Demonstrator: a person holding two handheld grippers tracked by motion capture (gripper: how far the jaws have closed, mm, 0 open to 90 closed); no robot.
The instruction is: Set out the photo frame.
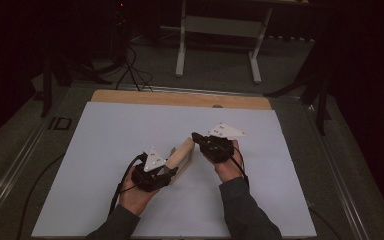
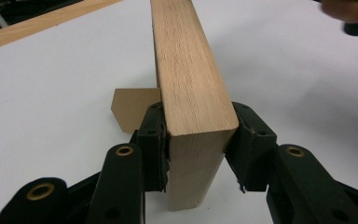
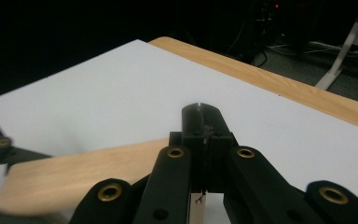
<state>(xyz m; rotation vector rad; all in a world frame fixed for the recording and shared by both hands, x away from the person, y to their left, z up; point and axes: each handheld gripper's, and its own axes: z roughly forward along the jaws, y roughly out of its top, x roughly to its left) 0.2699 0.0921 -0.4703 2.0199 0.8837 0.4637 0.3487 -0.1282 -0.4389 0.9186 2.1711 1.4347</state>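
Observation:
A pale wooden block (image 1: 184, 154) stands on edge on the white sheet (image 1: 130, 135). My left gripper (image 1: 171, 171) is shut on its near end, with the pads (image 2: 154, 140) pressed against both broad faces of the block (image 2: 191, 79). My right gripper (image 1: 196, 136) hovers at the block's far end. In the right gripper view that gripper (image 3: 200, 123) has its jaws pressed together with nothing visible between them, and the block (image 3: 93, 170) lies just below and to the left. A thin brown piece (image 2: 130, 107) sits on the sheet beside the block.
The white sheet covers a wooden tabletop whose bare far edge (image 1: 180, 98) shows. Beyond it are a white table frame (image 1: 217, 30) and cables on the floor (image 1: 130, 67). Dark stands (image 1: 322, 90) flank the table.

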